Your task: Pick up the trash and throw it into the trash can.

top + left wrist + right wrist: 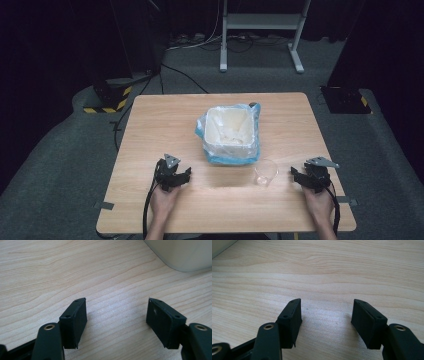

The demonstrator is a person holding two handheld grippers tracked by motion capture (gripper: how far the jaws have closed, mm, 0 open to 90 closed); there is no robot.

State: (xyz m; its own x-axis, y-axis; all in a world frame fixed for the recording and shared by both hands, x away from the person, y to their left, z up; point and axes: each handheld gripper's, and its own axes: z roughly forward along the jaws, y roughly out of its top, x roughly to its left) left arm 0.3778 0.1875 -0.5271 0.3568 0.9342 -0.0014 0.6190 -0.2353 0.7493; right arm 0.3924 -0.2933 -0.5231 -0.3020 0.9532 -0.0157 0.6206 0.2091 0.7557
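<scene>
Left gripper (181,176) sits low on the table (150,125), jaws spread wide, nothing between them but bare wood grain. Same story in the left gripper view (116,311): two black pads apart, empty gap, and the pale wall of the bin (182,255) looming at the top right corner, near but not touched.

Over to the right gripper (299,176): also resting near the front edge, jaws parted, holding nothing. Its own view (325,312) gives open wood ahead and just a sliver of the bin (222,246) at the top left.

Moving outward: a clear plastic cup (265,173) stands upright on the table between the two grippers, closer to the right one, just in front of the bin's near right corner. It looks empty, though it is too small to be sure. Behind it, the bin (231,134) sits mid-table, lined with a blue-edged bag, with pale crumpled stuff inside.

So where are we? By my reading, right at the start line. The cup is untouched, both grippers are idle and well apart from it. If the cup is bound for the bin, everything is left: reach, close on the cup, lift, carry it over the rim, let go. The right gripper looks best placed for it.
</scene>
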